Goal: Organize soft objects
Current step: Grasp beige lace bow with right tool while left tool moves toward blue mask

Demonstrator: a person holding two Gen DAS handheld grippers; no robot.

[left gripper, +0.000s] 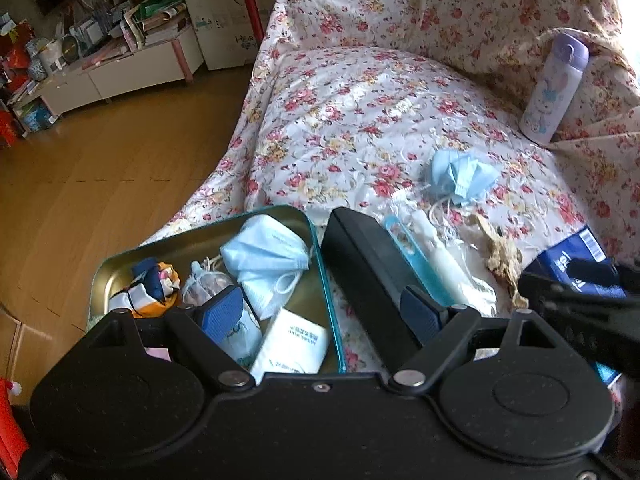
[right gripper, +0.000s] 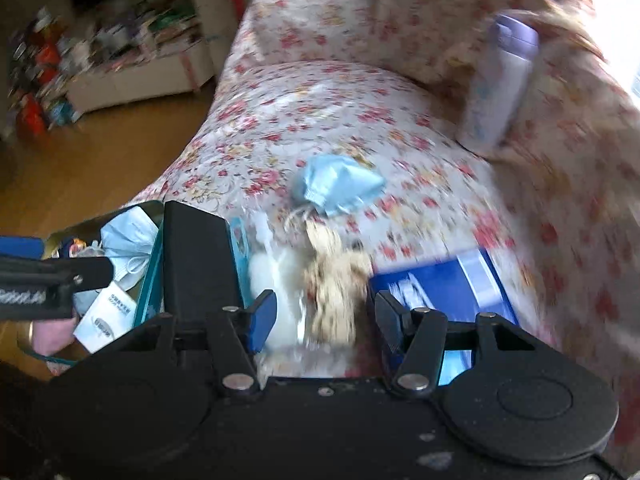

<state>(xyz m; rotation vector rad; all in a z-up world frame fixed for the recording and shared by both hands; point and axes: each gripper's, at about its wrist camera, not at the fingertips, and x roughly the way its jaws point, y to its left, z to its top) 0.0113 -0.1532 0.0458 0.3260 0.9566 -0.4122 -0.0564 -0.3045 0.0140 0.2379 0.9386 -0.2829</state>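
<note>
The open teal metal tin (left gripper: 326,280) lies on the floral quilted cover (left gripper: 360,120) and serves as landmark. Inside it lie a pale blue face mask (left gripper: 268,258), a white tissue packet (left gripper: 294,340) and an orange striped plush (left gripper: 148,292). The left gripper (left gripper: 326,312) hangs released, straddling the tin's right wall, nothing pinched. Right of the tin sits a black box (left gripper: 360,256), then a clear plastic bag with white and beige contents (right gripper: 316,280). The right gripper (right gripper: 320,316) is clenched on that bag. Beyond the tin lies a crumpled blue mask (right gripper: 336,186); far beyond stands a lilac bottle (left gripper: 558,84).
</note>
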